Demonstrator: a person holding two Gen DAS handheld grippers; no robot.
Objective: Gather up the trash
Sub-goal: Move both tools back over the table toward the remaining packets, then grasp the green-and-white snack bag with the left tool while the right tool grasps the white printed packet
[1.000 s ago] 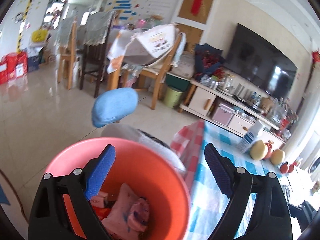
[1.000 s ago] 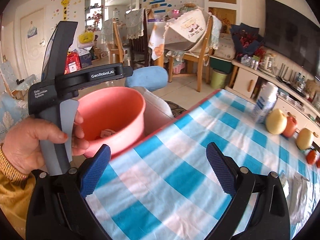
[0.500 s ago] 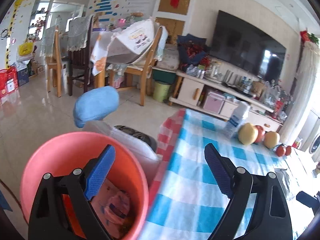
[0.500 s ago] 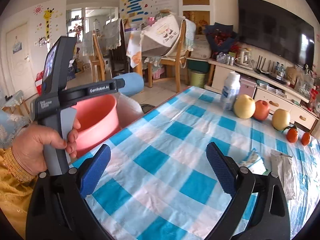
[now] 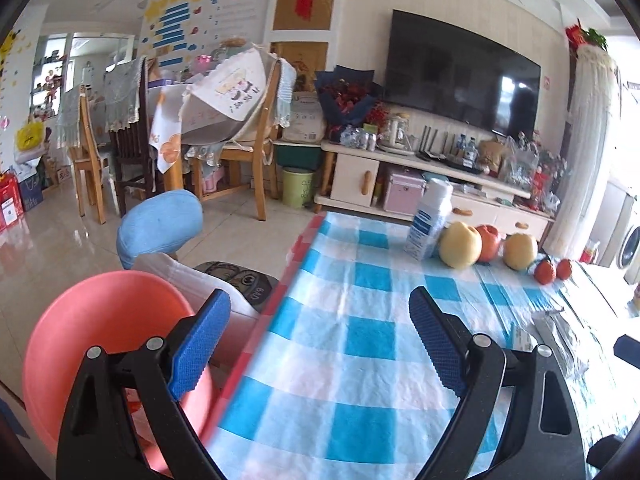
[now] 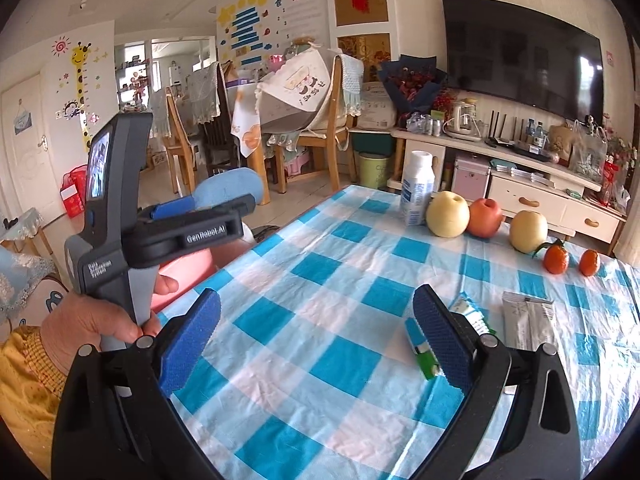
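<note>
**Two empty grippers over the checked table, trash lying to the right**

Hovering above the blue-and-white checked tablecloth (image 6: pixel 320 280), the right gripper (image 6: pixel 316 340) stands with its blue-padded jaws wide apart and nothing between them. The left gripper (image 5: pixel 320 340) is just as wide and just as empty, gripped by a hand (image 6: pixel 96 320) with a yellow cuff at the left edge of the right wrist view.

Part of the trash is masked: the right gripper's right-hand finger covers one end of a small blue-and-green wrapper (image 6: pixel 420 354), and a crumpled teal-and-white packet (image 6: pixel 472 312) peeks out just behind that finger. A flat grey foil sachet (image 6: pixel 528 320) lies beside them, further right, outside the jaws; its print is too small to read. In the left wrist view these pieces are only a blurred glare at the right edge.

A round salmon-pink plastic basin (image 5: pixel 100 328) sits below the table's left edge, half hidden behind the left gripper's left-hand finger. At the far end stand a white bottle (image 6: pixel 416 192), pears, an apple and two tangerines.
</note>
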